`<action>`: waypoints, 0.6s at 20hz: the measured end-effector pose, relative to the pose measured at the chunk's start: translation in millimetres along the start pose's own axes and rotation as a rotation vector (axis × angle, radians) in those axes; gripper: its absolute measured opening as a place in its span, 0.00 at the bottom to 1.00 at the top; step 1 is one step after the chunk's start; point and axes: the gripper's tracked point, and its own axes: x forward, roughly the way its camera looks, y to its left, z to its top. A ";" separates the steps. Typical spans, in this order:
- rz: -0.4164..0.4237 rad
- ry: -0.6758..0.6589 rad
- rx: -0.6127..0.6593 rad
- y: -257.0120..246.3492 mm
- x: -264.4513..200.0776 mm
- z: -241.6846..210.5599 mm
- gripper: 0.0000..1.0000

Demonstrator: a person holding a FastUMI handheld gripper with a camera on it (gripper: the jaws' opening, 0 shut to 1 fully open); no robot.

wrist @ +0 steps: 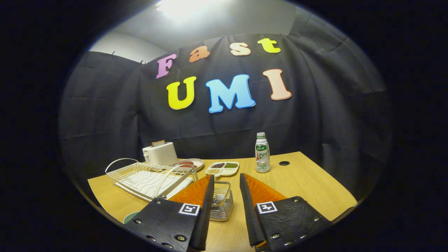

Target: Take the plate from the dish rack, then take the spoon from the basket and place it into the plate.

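Between open jaws: one basket [221,205]; beyond, one dish rack [148,176].

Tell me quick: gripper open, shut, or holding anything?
Gripper: open, holding nothing; its fingers straddle the small wire basket on the wooden table, with a white spoon end showing inside.

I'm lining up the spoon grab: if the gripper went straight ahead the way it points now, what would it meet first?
Probably the small wire basket, which sits between the open gripper fingers with a white spoon end inside. Beyond it lies the divided white snack tray; depth is hard to judge.
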 end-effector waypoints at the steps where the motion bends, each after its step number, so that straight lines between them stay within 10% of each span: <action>1: -0.009 -0.002 0.016 -4.2 1.0 -4.8 0.45; 12: 0.032 -0.011 0.026 7.8 59.2 -27.3 0.37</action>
